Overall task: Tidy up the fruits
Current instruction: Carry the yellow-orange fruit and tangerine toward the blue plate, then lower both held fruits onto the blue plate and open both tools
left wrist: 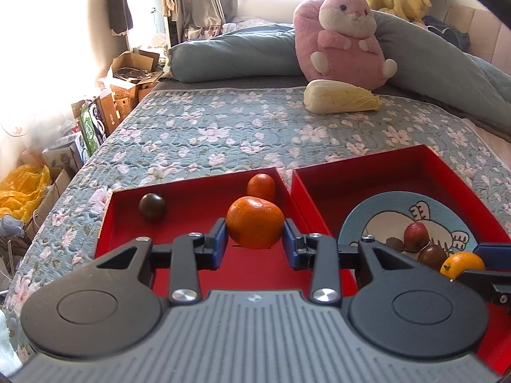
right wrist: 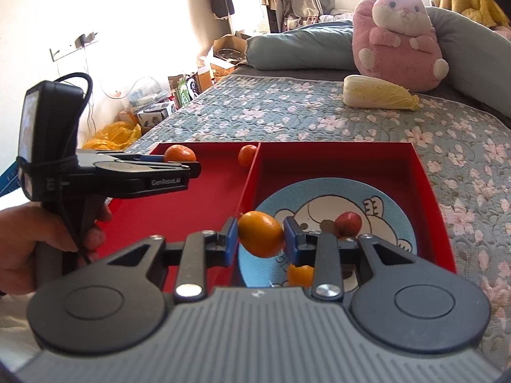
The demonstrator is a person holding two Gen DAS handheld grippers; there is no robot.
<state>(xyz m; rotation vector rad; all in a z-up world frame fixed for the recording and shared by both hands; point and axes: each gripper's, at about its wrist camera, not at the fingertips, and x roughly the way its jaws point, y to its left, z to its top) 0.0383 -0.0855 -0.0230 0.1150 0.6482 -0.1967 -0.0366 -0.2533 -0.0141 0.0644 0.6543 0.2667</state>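
Large round orange mandarin [left wrist: 255, 226] pinched between blue pads of left claw [left wrist: 255, 237], held above floor of left red cardboard tray [left wrist: 127, 220], probably mid-transfer for sorting by kind. Smaller oval orange kumquat-like fruit [right wrist: 260, 233] clamped in right claw [right wrist: 260, 234], hanging over near-left edge of round blue cartoon plate [right wrist: 396, 210], likely just lifted off it or about to be set down; cannot tell which. Left tray also holding small round orange citrus [left wrist: 261, 187] in far right corner and dark brown round fruit [left wrist: 152, 207] toward far left. Right red cardboard tray [right wrist: 428, 191] carrying the plate; on plate a small red round fruit [right wrist: 347, 223], another orange fruit [right wrist: 299, 275] partly hidden under right claw, plus a dark brown fruit [left wrist: 432, 255] seen from left view. Trays side by side, touching, on floral quilted bed cover [left wrist: 223, 127]. Beyond: pale napa cabbage [left wrist: 341, 97], pink plush hamster [left wrist: 341, 38], well apart from trays. Risk: round fruit rolling when released.
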